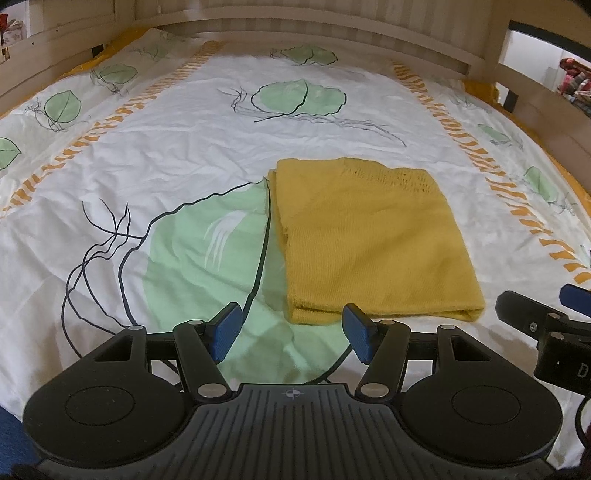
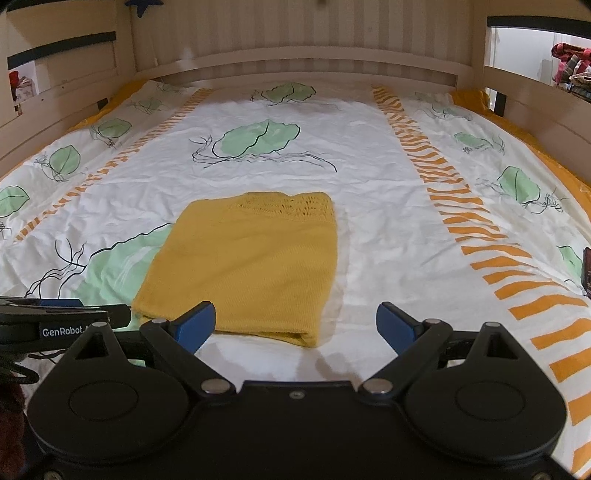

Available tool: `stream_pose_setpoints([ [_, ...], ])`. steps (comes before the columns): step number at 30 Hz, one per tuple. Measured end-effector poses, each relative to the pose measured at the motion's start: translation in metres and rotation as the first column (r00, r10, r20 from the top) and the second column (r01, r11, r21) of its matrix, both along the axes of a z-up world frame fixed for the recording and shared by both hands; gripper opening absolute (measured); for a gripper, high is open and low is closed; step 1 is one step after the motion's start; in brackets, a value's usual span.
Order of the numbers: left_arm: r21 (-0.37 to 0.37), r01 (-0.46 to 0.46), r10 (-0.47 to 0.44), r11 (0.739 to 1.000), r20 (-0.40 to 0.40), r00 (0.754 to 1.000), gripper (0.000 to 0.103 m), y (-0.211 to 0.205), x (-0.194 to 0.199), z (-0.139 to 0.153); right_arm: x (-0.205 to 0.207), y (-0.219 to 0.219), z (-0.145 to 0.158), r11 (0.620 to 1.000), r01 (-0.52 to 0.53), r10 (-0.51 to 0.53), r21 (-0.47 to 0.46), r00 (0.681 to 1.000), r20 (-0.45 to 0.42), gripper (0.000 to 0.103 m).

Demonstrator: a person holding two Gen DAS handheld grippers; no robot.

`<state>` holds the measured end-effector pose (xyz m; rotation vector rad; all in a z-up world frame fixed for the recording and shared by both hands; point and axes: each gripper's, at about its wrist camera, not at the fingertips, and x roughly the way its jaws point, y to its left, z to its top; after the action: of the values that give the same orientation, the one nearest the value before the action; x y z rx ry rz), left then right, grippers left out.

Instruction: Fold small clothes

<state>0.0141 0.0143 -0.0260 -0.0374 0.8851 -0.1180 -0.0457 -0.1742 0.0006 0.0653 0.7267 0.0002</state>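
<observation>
A: Left wrist view first. What's there?

B: A yellow knit (image 1: 373, 240), folded into a rectangle, lies flat on the bed (image 1: 166, 155), right of centre. Its near edge sits just beyond the left gripper (image 1: 291, 330). The jaws are spread and hold nothing; only the sheet's big green leaf (image 1: 192, 251) shows between them.

A: Anything else?

B: The right gripper (image 1: 543, 325) pokes in at the right edge, near the knit's right corner. A wooden headboard (image 1: 295, 33) runs along the far side.

A: And the right wrist view?

B: The knit (image 2: 251, 258) now sits left of centre, its openwork band at the far end. The right gripper (image 2: 295, 326) hangs over the sheet with jaws spread wide and empty; its left pad (image 2: 195, 325) overlaps the knit's near edge in the picture, though I cannot tell whether it touches. The left gripper (image 2: 55, 321) shows at the left edge. An orange stripe (image 2: 480, 240) runs down the right.
</observation>
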Motion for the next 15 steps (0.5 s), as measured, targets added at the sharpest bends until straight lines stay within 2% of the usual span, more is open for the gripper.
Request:
stream_pose_setpoints([
  [15, -0.006, 0.006, -0.006, 1.0, -0.025, 1.0, 0.059, -0.0014, 0.0021, -0.004, 0.0036, -0.0031, -0.0033, 1.0, 0.008, -0.008, 0.011, 1.0, -0.02, 0.094],
])
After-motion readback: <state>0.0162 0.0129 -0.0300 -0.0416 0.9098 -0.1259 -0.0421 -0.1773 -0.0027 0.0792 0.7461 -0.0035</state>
